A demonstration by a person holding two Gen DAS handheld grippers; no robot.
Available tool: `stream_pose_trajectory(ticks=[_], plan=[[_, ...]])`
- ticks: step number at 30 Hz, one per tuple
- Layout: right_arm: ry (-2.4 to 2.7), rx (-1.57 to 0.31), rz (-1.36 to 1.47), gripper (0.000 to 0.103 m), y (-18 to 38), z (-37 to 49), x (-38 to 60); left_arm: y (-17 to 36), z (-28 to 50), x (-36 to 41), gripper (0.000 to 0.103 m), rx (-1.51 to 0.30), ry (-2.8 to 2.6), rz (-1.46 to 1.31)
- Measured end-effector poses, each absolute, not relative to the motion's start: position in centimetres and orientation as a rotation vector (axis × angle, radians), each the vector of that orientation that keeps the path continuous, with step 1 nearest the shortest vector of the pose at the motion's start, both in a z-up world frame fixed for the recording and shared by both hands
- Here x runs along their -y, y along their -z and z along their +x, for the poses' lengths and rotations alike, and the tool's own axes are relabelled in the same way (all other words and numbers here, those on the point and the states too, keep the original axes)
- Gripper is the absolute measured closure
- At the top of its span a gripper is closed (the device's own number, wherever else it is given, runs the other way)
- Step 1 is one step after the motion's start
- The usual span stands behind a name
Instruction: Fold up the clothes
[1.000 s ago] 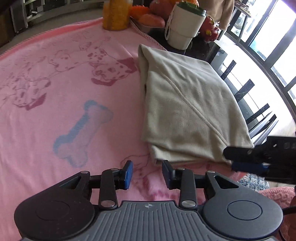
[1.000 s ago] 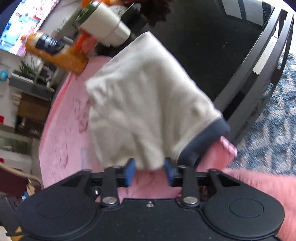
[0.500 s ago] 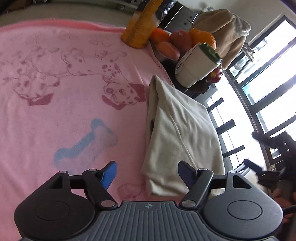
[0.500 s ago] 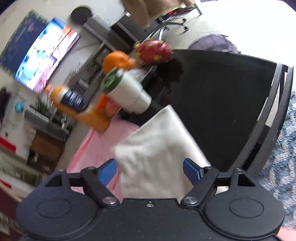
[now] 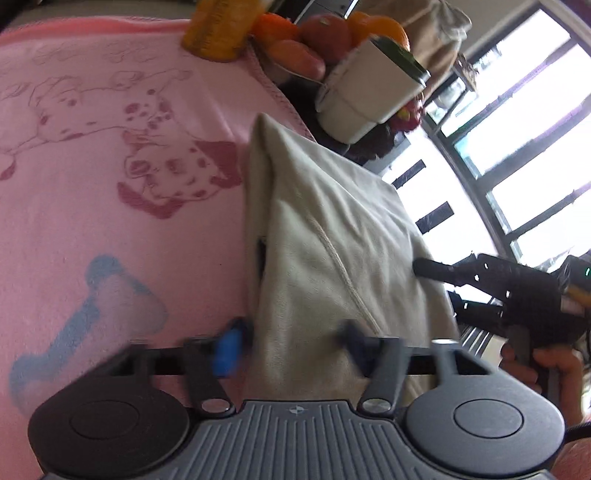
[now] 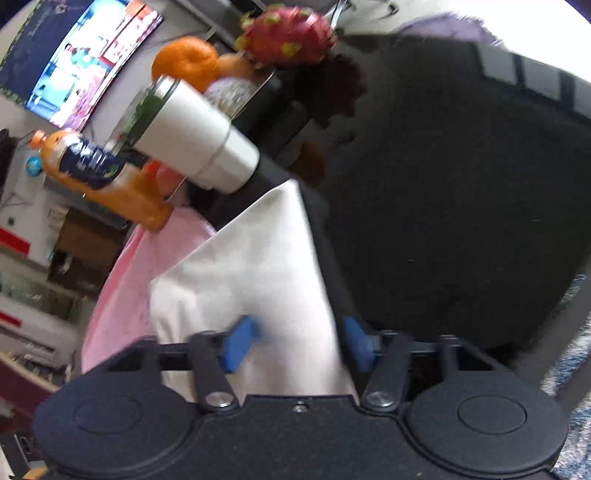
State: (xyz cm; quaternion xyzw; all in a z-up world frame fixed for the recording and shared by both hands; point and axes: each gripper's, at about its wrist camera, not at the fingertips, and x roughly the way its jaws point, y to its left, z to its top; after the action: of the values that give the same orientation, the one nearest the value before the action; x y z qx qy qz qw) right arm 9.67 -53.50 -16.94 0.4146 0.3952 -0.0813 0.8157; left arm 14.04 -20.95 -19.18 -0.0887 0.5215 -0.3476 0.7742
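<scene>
a lived-in home is showing here, probably a living or dining room: a television [image 6: 85, 55] is glowing, fruit [image 6: 286, 35] is sitting on a dark table [image 6: 443, 221], a pink dalmatian blanket [image 5: 110, 184] is covering it.

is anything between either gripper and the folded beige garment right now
Nothing visible. The folded beige garment lies on the pink dog-print blanket, its near edge already between the open fingers of the left gripper and right gripper. The white tumbler stands beyond its far end.
</scene>
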Motion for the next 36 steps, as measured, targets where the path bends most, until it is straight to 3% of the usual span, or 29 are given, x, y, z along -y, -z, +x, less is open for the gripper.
stream_pose_trajectory(ticks=[2,8,14,15,19,20,21,23,24,26,27,28,33,34,35,36], plan=[[0.180,-0.841,0.814,0.079,16.2,9.9,52.5,18.8,13.7,21.4,0.081,-1.113,0.752,-0.172],[0.143,-0.696,0.683,0.084,12.3,8.7,50.4,16.7,11.9,22.8,0.086,-1.029,0.755,-0.145],[0.146,-0.592,0.676,0.084,10.7,7.7,52.2,14.7,11.0,25.9,0.085,-0.940,0.792,-0.081],[0.167,-0.611,0.702,0.082,11.3,7.8,52.8,14.8,11.1,26.6,0.085,-0.937,0.785,-0.056],[0.337,-0.715,0.656,0.068,13.5,7.8,54.0,18.1,12.2,27.2,0.063,-1.045,0.687,-0.030],[0.363,-0.713,0.630,0.064,13.4,7.4,54.0,18.1,12.2,26.6,0.063,-1.054,0.680,-0.067],[0.370,-0.692,0.625,0.052,13.1,6.8,54.0,18.0,12.0,25.9,0.063,-1.058,0.677,-0.079],[0.355,-0.630,0.656,0.048,12.3,5.3,53.7,17.4,11.4,25.0,0.068,-1.043,0.675,-0.091],[0.345,-0.610,0.663,0.049,12.0,4.9,53.4,16.9,11.2,24.9,0.072,-1.022,0.678,-0.091],[0.319,-0.585,0.663,0.067,11.5,4.6,52.7,16.0,10.6,24.6,0.077,-0.980,0.682,-0.091],[0.306,-0.584,0.657,0.084,11.3,4.7,52.3,15.5,10.4,24.4,0.079,-0.959,0.684,-0.091],[0.292,-0.583,0.651,0.088,11.1,4.9,51.8,15.0,10.1,24.3,0.081,-0.938,0.687,-0.091],[0.277,-0.727,0.651,0.088,13.1,7.3,51.0,15.6,9.9,26.1,0.082,-0.948,0.671,0.010],[0.292,-0.765,0.643,0.090,13.7,7.6,51.1,16.0,10.1,26.1,0.078,-0.970,0.652,0.022],[0.307,-0.804,0.635,0.093,14.4,7.9,51.2,16.4,10.3,26.1,0.069,-0.991,0.632,0.033],[0.311,-0.821,0.627,0.094,14.7,8.0,51.2,16.9,10.4,26.2,0.068,-1.013,0.613,0.044]])
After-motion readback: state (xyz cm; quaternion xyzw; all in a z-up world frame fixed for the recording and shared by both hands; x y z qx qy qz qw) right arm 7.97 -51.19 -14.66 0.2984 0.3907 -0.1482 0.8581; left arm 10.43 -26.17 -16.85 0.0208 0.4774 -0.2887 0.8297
